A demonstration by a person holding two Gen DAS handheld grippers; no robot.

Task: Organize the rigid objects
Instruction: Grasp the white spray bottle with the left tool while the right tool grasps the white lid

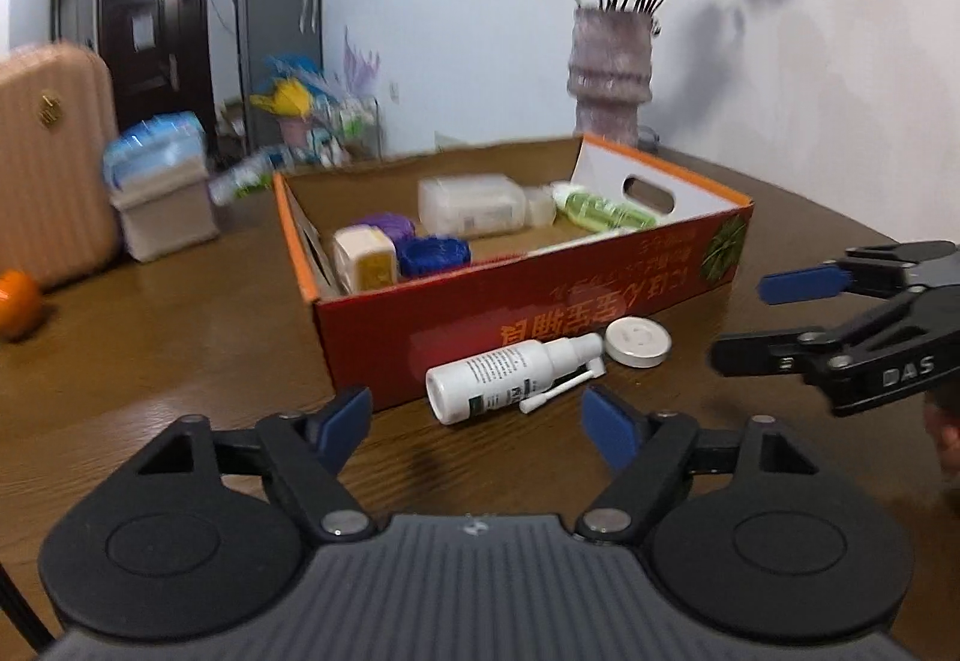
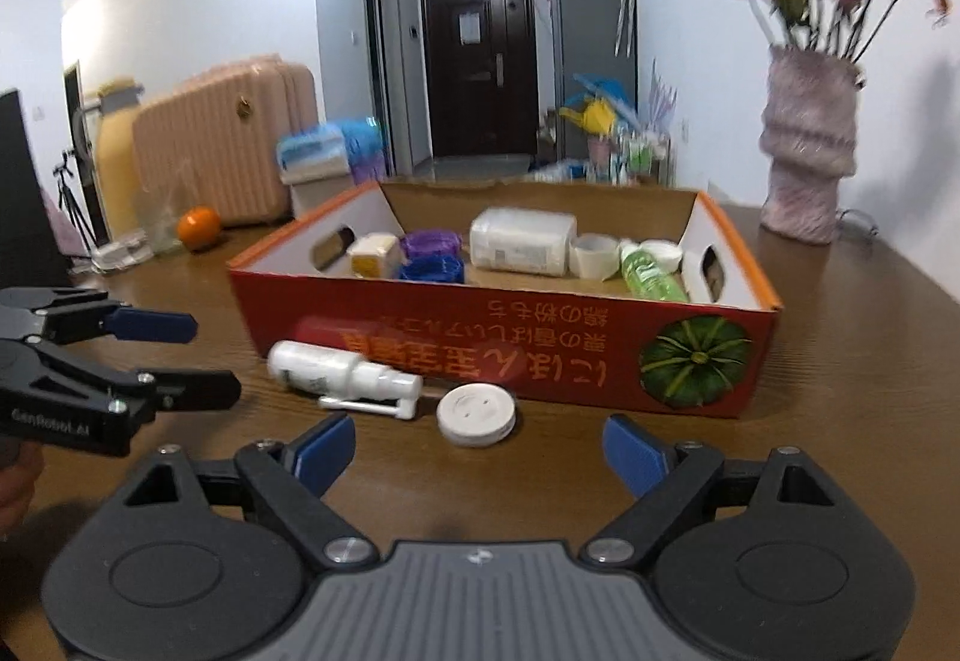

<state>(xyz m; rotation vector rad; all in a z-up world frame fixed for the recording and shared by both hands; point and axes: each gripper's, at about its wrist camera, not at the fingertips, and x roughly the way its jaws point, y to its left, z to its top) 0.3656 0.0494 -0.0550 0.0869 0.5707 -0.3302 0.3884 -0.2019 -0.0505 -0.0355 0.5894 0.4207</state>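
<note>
Spray bottle (image 1: 510, 370) and white lid (image 1: 637, 340) lie before red box (image 1: 540, 313).

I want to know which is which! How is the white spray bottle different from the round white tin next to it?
The spray bottle is long and lies on its side; the round tin is short and sits flat. The bottle has a printed label and nozzle; the tin's lid is plain. Both are white, outside the box.
</note>
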